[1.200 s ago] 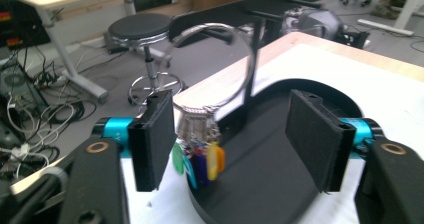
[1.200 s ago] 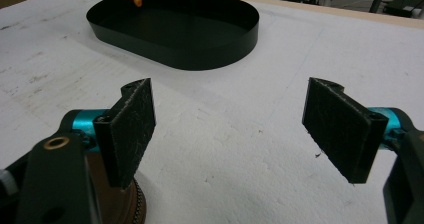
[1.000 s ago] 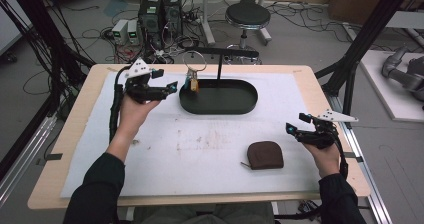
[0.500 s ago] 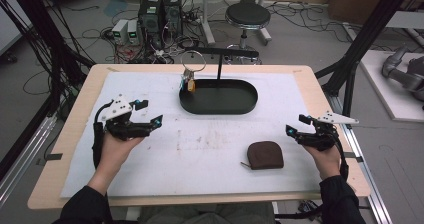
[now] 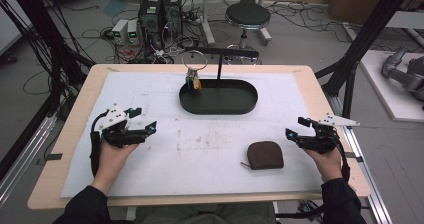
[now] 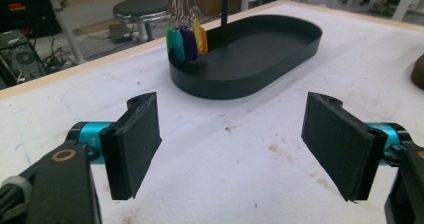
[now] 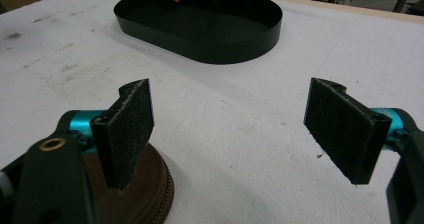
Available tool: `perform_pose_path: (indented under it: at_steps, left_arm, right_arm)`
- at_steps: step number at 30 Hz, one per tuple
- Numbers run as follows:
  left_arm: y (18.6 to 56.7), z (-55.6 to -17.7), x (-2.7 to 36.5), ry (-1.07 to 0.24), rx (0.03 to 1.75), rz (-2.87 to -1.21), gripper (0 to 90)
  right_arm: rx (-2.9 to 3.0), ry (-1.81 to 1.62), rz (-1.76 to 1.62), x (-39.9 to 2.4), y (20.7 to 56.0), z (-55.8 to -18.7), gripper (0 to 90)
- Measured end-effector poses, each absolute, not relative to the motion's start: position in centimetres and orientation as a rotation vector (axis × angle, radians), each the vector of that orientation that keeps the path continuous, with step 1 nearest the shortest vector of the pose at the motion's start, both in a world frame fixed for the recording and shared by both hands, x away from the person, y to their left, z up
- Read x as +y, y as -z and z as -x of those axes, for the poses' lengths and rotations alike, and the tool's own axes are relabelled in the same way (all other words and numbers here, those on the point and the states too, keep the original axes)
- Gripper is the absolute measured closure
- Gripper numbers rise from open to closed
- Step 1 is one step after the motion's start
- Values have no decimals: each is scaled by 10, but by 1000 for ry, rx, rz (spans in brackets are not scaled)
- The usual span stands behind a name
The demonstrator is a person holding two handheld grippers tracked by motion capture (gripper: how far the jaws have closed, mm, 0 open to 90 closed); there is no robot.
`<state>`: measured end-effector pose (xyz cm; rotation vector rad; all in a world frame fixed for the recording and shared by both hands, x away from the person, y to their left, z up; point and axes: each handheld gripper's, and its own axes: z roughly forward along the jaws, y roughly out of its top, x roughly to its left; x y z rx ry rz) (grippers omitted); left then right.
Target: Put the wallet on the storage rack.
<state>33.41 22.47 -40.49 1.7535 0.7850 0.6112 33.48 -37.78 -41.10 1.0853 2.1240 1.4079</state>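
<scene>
A black oval tray [image 5: 218, 106] sits at the back middle of the white mat [image 5: 210, 144]. From the black stand [image 5: 222, 52] over the tray's left end hangs a key ring with coloured tags [image 5: 193, 80]. The tags [image 6: 187, 41] also show ahead in the left gripper view, beside the tray [image 6: 250, 81]. My left gripper [image 5: 144, 120] is low over the mat's left side. Its jaws have just been opening, and it [image 6: 235, 144] stands open with nothing between the pads. A brown pouch [image 5: 265, 155] lies at the front right. My right gripper [image 5: 295, 126] stands open just right of the pouch [image 7: 150, 194].
The wooden table [image 5: 320, 91] shows around the mat, its right edge close to my right hand. Behind the table stand a stool [image 5: 247, 15], computer boxes [image 5: 161, 9] and loose cables on the floor. Black frame posts [image 5: 360, 49] rise at both sides.
My left gripper has pulled back from the key ring at the tray's left end, toward the front left and lower. The keys stay hanging on the stand. The right gripper has not moved.
</scene>
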Motion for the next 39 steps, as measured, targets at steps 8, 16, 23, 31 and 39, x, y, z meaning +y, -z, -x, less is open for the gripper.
perform_pose_path:
  at_steps: [8, 16, 23, 31, 39]
  left_arm:
    - [405, -336, 224, -621, 790, -1744, 236]
    - [407, -340, 218, -606, 780, -1770, 238]
    - [408, -339, 216, -598, 771, -1784, 243]
    - [409, -337, 216, -606, 767, -1796, 247]
    - [408, -337, 211, -614, 754, -1814, 249]
  right_arm:
    - [2177, -1404, -1075, -378, 413, -327, 210]
    - [2309, -1368, -1054, -368, 420, -326, 287]
    - [2458, -1336, -1174, -359, 431, -337, 356]
    - [2581, -1330, -1258, -356, 440, -346, 501]
    - [2606, -1352, -1210, -356, 436, -344, 789]
